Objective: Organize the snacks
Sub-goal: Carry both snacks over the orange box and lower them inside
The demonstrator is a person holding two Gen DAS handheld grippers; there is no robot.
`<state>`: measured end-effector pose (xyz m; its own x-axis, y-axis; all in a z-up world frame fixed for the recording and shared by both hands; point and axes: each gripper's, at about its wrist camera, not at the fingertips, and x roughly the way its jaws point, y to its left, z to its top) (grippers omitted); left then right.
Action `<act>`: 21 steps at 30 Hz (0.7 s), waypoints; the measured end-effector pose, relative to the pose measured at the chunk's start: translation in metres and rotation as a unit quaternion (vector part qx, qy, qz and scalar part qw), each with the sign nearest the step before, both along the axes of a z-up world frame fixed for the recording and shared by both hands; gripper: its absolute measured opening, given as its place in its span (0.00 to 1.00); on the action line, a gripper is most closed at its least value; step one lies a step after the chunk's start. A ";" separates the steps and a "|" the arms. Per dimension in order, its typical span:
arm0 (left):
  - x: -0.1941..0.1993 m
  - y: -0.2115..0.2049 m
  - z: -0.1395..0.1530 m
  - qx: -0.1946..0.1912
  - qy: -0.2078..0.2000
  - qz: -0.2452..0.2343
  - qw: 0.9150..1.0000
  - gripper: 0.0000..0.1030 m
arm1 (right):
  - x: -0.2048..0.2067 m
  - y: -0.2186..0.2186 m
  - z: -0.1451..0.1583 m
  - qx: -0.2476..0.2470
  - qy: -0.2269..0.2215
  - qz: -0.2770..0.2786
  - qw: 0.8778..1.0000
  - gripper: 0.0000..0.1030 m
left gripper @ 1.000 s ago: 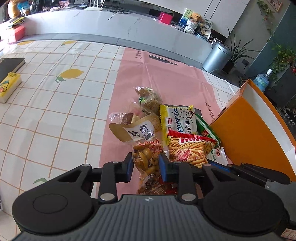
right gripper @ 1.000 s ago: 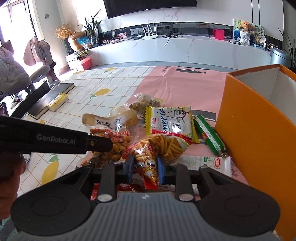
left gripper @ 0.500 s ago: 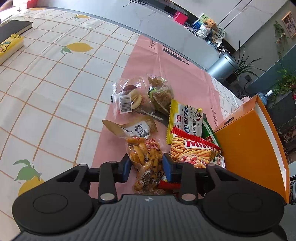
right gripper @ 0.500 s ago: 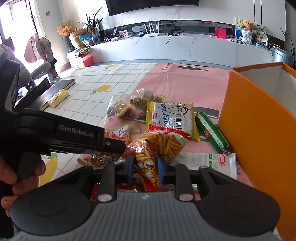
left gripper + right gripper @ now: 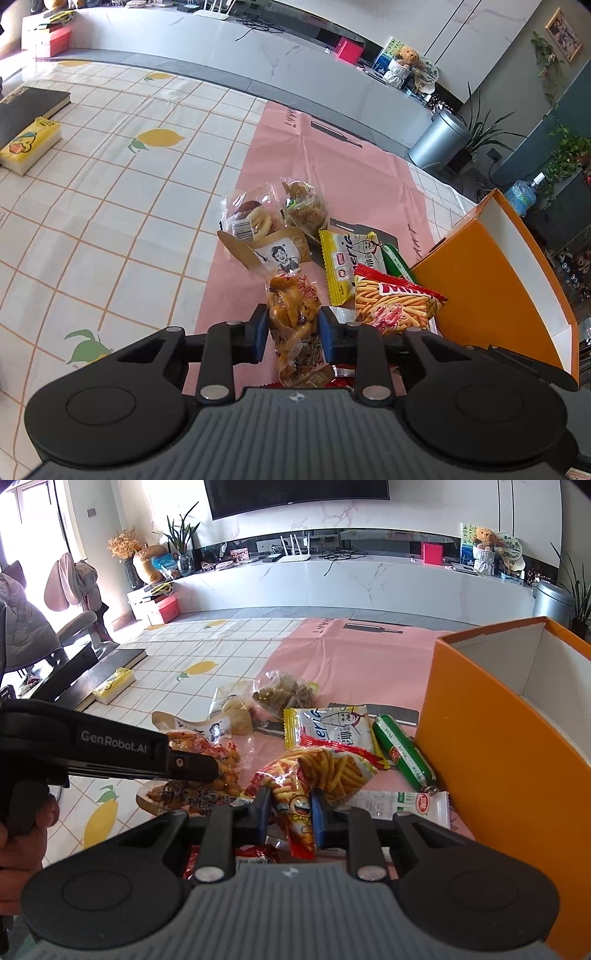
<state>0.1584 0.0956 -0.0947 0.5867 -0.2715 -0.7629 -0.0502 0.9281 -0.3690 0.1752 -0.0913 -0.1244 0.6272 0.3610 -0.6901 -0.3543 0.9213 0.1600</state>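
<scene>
- Now the left gripper is closing its jaws on a clear bag of fried snacks, over the pink mat.
- Right gripper pinches the red fries bag beside the orange box.

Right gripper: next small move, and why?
Probably lift and carry right, over the orange box rim. The right gripper is shut on the fries bag, the box stands open beside it, and nothing blocks that path.
</scene>
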 end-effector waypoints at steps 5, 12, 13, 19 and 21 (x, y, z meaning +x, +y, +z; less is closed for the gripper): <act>-0.012 -0.012 0.022 0.032 -0.008 -0.014 0.999 0.31 | -0.014 -0.009 0.018 0.002 -0.015 -0.001 1.000 0.18; -0.032 -0.037 0.060 0.073 -0.027 -0.037 0.996 0.31 | -0.038 -0.027 0.048 -0.001 -0.034 -0.007 0.999 0.18; -0.035 -0.040 0.065 0.076 -0.031 -0.040 0.996 0.31 | -0.041 -0.031 0.053 0.000 -0.037 -0.009 0.999 0.18; -0.052 -0.069 0.096 0.096 -0.059 -0.066 0.991 0.31 | -0.063 -0.054 0.082 -0.005 -0.061 -0.018 0.998 0.18; -0.056 -0.082 0.105 0.101 -0.067 -0.078 0.990 0.31 | -0.070 -0.062 0.090 -0.012 -0.067 -0.018 0.997 0.18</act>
<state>0.1021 0.0141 0.0103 0.6492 -0.2165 -0.7291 0.1368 0.9762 -0.1682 0.1054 -0.1533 -0.0346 0.7272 0.3200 -0.6073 -0.3368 0.9372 0.0905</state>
